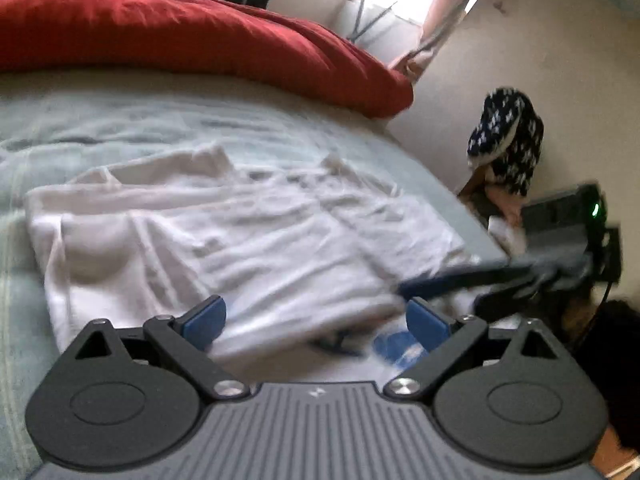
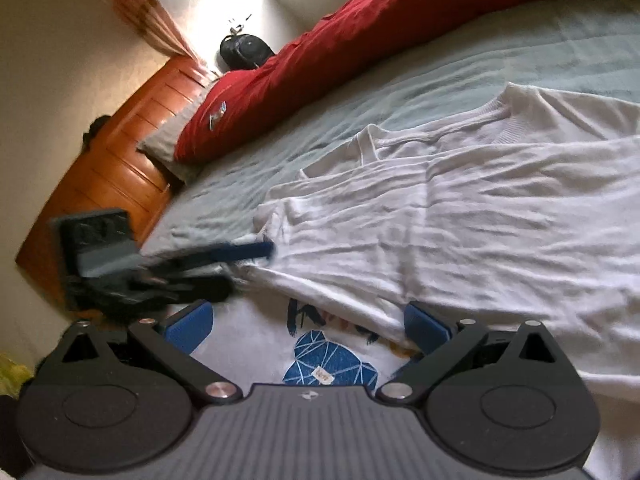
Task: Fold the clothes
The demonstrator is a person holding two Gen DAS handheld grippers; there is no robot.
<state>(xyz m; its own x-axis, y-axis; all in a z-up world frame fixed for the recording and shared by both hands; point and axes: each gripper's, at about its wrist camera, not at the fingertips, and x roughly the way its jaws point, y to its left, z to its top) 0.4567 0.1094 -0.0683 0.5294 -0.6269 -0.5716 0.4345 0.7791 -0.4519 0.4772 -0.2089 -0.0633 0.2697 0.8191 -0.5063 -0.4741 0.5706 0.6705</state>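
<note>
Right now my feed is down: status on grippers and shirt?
Left gripper open, right gripper open, both empty. White T-shirt part-folded on bed. Nothing in the way.

Shirt on bed, duvet behind.

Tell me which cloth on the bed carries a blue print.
The white T-shirt, with a blue faceted print showing beside its folded-over edge. The red blanket and pale blue sheet are plain.

Both grippers hover low with jaws spread wide: left gripper and right gripper pointing toward each other.
</note>
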